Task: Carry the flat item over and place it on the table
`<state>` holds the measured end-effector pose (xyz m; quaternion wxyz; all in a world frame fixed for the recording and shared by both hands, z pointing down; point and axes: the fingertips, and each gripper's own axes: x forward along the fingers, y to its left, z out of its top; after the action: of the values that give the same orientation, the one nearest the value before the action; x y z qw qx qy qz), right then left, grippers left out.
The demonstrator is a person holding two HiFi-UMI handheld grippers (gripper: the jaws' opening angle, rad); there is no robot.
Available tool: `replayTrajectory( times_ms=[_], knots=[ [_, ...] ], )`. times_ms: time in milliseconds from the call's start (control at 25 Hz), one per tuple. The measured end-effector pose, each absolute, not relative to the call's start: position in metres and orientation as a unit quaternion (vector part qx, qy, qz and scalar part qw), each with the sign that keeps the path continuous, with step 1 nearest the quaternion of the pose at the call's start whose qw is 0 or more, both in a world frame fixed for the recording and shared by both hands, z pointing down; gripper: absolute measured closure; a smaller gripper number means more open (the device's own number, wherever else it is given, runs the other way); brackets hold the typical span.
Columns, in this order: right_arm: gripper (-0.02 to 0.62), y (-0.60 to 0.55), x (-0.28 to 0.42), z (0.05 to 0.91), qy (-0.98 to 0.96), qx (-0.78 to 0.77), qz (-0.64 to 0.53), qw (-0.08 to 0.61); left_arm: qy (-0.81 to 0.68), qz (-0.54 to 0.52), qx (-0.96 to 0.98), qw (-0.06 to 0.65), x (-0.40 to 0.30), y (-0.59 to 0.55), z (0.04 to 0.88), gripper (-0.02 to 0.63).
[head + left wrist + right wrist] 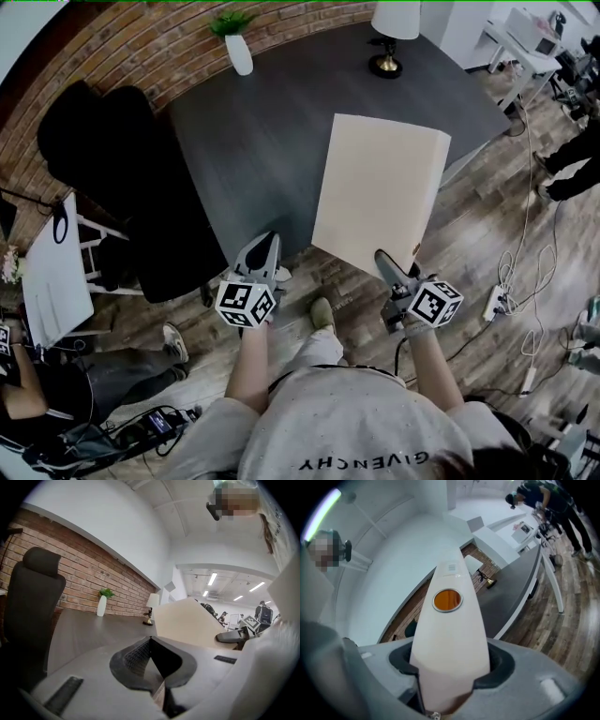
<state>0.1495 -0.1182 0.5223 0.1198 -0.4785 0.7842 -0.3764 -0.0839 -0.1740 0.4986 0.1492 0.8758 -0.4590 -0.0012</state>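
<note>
The flat item is a large beige box [380, 187], held tilted over the front right part of the dark grey table [253, 141]. My right gripper [386, 262] is shut on its near lower edge. In the right gripper view the box's narrow white side [447, 634], with a round orange sticker, rises between the jaws of that gripper [450, 677]. My left gripper [265, 246] hangs at the table's front edge, left of the box, shut and empty. The left gripper view shows its own tips [151, 639] meeting, with the box [187, 620] to the right.
A black office chair [103, 141] stands at the table's left. A white vase with a plant [238, 47] and a lamp [389, 37] stand at the table's far edge. Cables and a power strip [497, 300] lie on the floor at right. A seated person [56, 384] is at lower left.
</note>
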Motion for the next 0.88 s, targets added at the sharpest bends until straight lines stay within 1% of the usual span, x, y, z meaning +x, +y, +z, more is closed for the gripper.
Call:
replayTrajectory(
  times_ms=[80, 320, 560, 880],
  knots=[
    [0.311, -0.13, 0.147, 0.522, 0.783, -0.472, -0.385, 0.129, -0.457, -0.003, 0.877, 0.15, -0.083, -0.186, 0.5, 0.609],
    [0.311, -0.172, 0.136, 0.522, 0.777, -0.466, -0.403, 0.127, -0.45, -0.004, 0.879, 0.157, -0.086, -0.224, 0.505, 0.609],
    [0.311, -0.209, 0.121, 0.526, 0.774, -0.449, -0.426, 0.131, -0.443, -0.011, 0.885, 0.146, -0.086, -0.256, 0.502, 0.609],
    [0.31, -0.245, 0.115, 0.53, 0.76, -0.426, -0.477, 0.115, -0.438, -0.003, 0.888, 0.144, -0.077, -0.269, 0.509, 0.609]
  ],
)
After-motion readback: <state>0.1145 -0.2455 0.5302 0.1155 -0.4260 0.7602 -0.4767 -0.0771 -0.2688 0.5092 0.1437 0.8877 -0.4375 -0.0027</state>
